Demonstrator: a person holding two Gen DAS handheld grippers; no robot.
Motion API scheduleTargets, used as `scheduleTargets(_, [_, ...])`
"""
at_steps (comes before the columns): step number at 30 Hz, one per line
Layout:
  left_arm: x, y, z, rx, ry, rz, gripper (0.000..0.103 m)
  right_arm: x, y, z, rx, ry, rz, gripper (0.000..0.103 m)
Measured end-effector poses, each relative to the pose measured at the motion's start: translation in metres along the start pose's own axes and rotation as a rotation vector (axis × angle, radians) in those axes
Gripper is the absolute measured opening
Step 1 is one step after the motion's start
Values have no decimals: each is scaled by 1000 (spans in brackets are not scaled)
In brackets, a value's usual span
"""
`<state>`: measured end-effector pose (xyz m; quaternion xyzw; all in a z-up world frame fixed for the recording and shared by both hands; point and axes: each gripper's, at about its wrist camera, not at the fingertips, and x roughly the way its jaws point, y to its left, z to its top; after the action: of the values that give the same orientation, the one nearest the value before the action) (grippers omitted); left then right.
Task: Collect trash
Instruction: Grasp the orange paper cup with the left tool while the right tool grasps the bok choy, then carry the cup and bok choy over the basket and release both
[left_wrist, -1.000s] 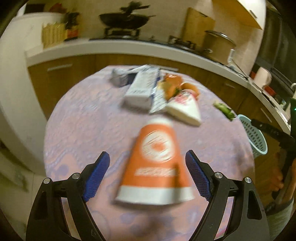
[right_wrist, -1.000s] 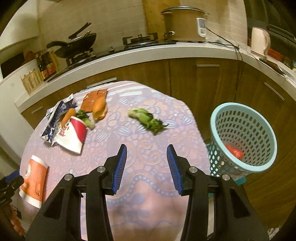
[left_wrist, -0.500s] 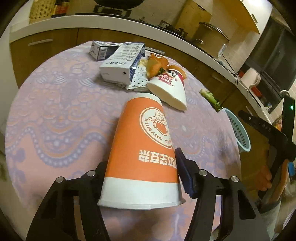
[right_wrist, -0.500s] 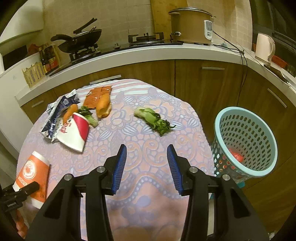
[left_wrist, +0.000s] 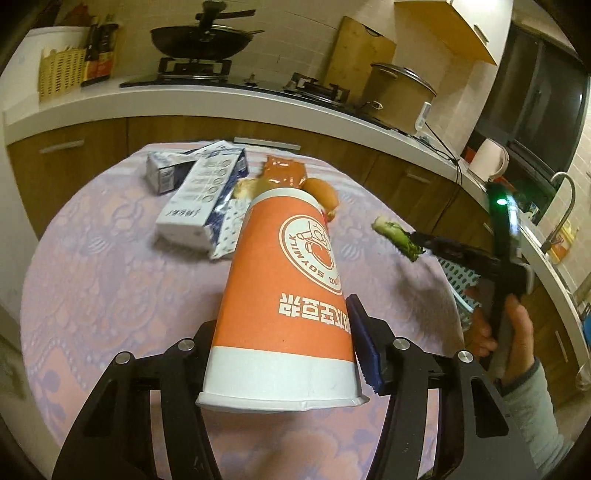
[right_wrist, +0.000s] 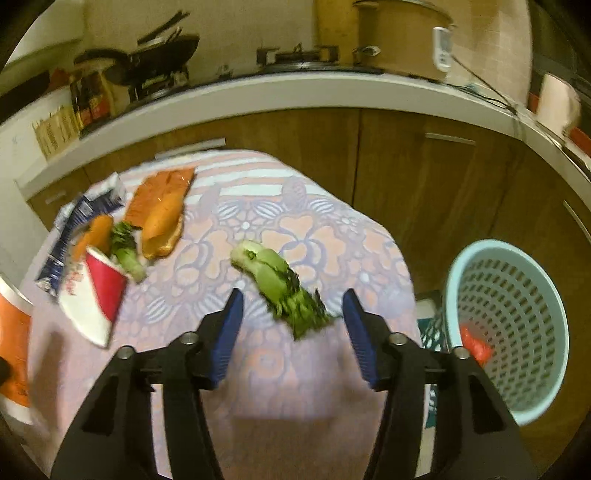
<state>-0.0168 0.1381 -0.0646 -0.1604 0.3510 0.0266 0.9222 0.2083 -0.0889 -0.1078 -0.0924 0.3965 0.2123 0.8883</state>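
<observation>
Round table: left gripper clamps orange cup; right gripper apparently spread around greens

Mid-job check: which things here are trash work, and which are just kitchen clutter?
Job:
- orange cup, in left claw
- greens, between open right claw fingers
- red cup
- carton
- basket

Lying about:
- wok
- rice cooker
- kettle
</observation>
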Motion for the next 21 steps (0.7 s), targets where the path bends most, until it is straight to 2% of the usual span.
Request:
scheduleTargets(4, [12, -7, 7, 8, 16, -14, 55, 35, 2, 5, -30, 81, 28, 56])
scheduleTargets(7, [19, -12, 11, 13, 28, -22, 55, 37, -1, 12, -21, 71, 50, 56])
scheduleTargets(9, [23, -16, 15, 20, 31, -26, 55, 42, 1, 13, -37, 87, 36, 51])
scheduleTargets(10, [25, -18, 16, 23, 31, -28, 55, 41, 2, 12, -47, 78, 53, 44])
scheduleTargets(11, [26, -19, 18, 26, 31, -31, 55, 40, 5, 12, -58, 79, 74, 30])
scheduleTargets(12, [27, -21, 19, 30, 31, -34, 55, 38, 7, 11, -69, 77, 76, 27])
scheduleTargets(14, [30, -26, 23, 41, 32, -38, 55, 34, 11, 10, -87, 70, 64, 23])
scheduleTargets(21, [43, -58, 45, 97, 22, -69, 55, -9, -5, 15, -53, -24, 90, 23])
